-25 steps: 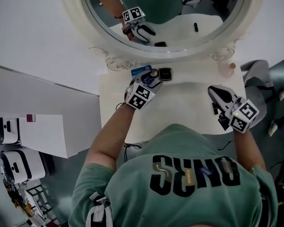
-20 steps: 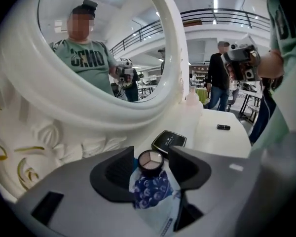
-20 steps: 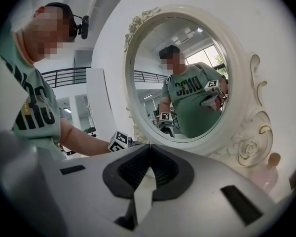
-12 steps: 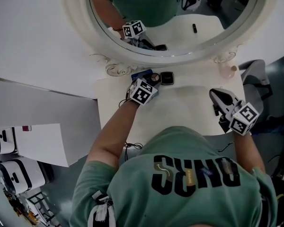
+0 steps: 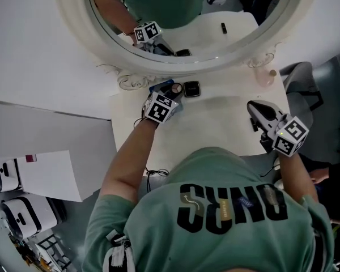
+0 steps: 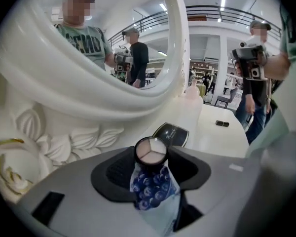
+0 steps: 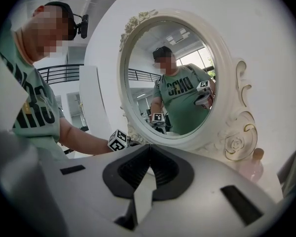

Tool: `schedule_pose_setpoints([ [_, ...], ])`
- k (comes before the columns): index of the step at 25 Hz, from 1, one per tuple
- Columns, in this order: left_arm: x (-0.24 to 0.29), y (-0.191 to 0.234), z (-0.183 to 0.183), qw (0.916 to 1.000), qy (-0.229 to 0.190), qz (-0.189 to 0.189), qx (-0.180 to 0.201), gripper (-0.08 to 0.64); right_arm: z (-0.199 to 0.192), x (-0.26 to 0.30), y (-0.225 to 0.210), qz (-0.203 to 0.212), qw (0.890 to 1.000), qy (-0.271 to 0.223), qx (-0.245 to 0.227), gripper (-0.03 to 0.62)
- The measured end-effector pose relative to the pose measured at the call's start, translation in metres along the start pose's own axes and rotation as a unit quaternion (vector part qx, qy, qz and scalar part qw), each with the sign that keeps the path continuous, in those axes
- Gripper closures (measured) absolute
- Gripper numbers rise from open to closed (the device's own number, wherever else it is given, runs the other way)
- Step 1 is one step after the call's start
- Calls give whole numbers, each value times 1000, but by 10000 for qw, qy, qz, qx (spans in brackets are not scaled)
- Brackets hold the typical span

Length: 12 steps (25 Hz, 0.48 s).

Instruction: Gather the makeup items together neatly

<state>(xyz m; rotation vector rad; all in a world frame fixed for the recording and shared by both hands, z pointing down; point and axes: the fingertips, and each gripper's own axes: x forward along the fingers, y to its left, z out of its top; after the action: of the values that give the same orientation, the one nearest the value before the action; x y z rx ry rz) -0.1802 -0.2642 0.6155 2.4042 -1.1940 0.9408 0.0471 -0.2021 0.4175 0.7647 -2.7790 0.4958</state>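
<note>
A round three-shade powder compact (image 6: 150,150) sits between the black pads of my left gripper (image 6: 150,156), whose jaws are closing and press on its sides. A blue flowered packet (image 6: 153,186) lies under it. In the head view the left gripper (image 5: 173,93) is at the mirror's foot with the round compact (image 5: 175,88), and a black square compact (image 5: 191,88) lies just to its right. That square compact (image 6: 170,134) shows just beyond the jaws. My right gripper (image 5: 255,112) hovers over the table's right side, shut and empty, its pads meeting (image 7: 149,158).
An ornate white oval mirror (image 5: 187,16) stands along the back of the white dressing table (image 5: 215,123). A small pink bottle (image 5: 266,76) stands at the back right corner. A small dark tube (image 6: 222,124) lies farther along the table. People stand in the background.
The left gripper has moved slightly forward toward the mirror's foot and its jaws have come in around the round compact. The right gripper has stayed about where it was.
</note>
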Motion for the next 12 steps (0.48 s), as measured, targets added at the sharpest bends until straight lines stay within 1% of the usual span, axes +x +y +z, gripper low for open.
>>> schedule_pose_setpoints([
  [2,-19,-7,15,9998,-123,69,104,345,2,-5,-2,32,10000,-64,-15,597],
  [4,-38,-28,33,9993,-292,-9,234,345,1,-13,-5,38,9999,-120,9,597],
  [6,-47,-60,52,9979,-490,-228,353,345,-2,-22,-11,25,9999,-162,42,597],
  [8,-43,-101,69,9955,-649,-527,454,345,-6,-33,-19,-12,9998,-189,83,597],
  [10,-29,-146,77,9923,-724,-849,542,345,-12,-47,-27,-48,9997,-208,124,597],
  [12,-4,-190,75,9893,-691,-1132,613,345,-18,-63,-34,-77,9996,-214,154,597],
])
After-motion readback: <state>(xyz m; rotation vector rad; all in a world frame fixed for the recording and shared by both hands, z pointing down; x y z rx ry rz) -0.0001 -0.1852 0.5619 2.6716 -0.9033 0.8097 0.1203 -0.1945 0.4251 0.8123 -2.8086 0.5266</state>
